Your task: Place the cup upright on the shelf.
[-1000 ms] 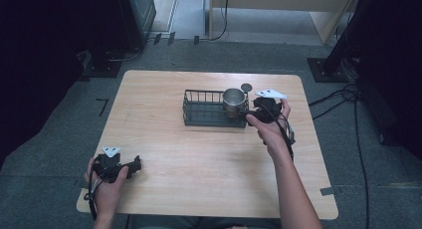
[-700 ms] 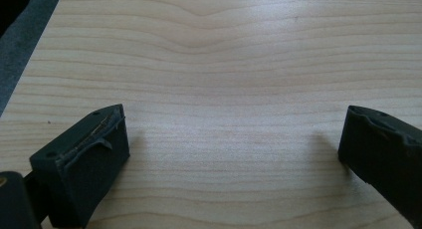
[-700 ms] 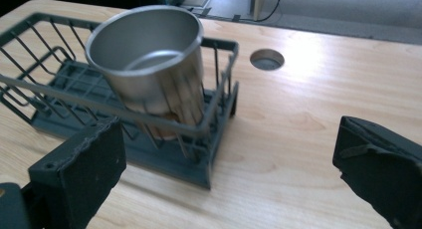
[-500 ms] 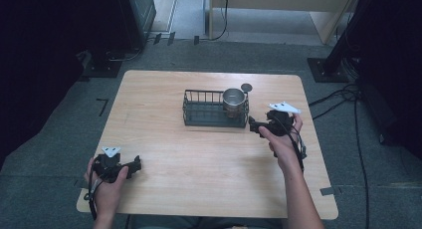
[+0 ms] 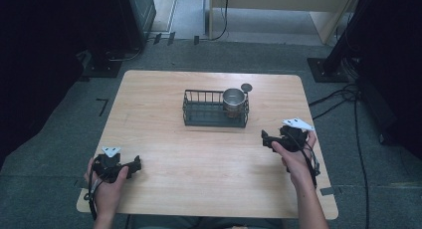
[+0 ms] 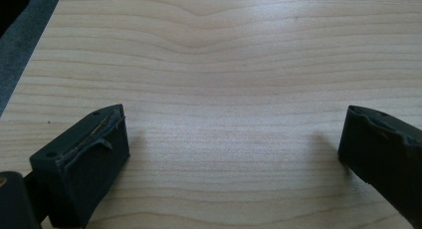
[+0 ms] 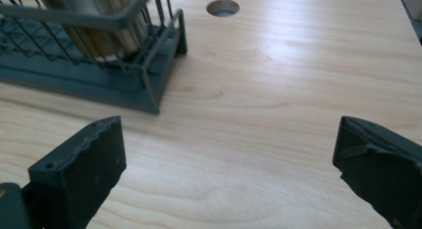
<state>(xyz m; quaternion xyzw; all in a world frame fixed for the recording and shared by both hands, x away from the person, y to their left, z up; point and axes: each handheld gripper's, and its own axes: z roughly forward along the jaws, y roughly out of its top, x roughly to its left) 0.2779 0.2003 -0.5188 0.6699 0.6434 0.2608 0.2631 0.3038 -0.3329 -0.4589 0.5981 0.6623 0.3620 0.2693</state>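
Since the earlier frames, the right claw has drawn back from the cup toward the near right part of the surface, and it now rests low there with its jaws apart and nothing between them. Nothing else has shifted: the cup and the rack stay where they were, and the left claw has not moved.

The cup stands upright in the right end of the rack, close to its right wall. It looks like metal, so I judge it stiff, rather light, and somewhat slippery on its smooth side. It should not break, but it could slide in the jaws. The rim or the upper wall seems the best place to take it, from above, because the wires of the rack close off the lower part. In the right gripper view the rack is just ahead and to the left of the jaws, with the cup behind its wires.

The left claw lies at the near left corner, also with jaws wide apart and empty; its own view shows bare wood between them.

Around the rack the surface has much free room on all sides. A small round hole sits just behind the rack. The right hand is near the right edge, so there is little space for moving further outward.
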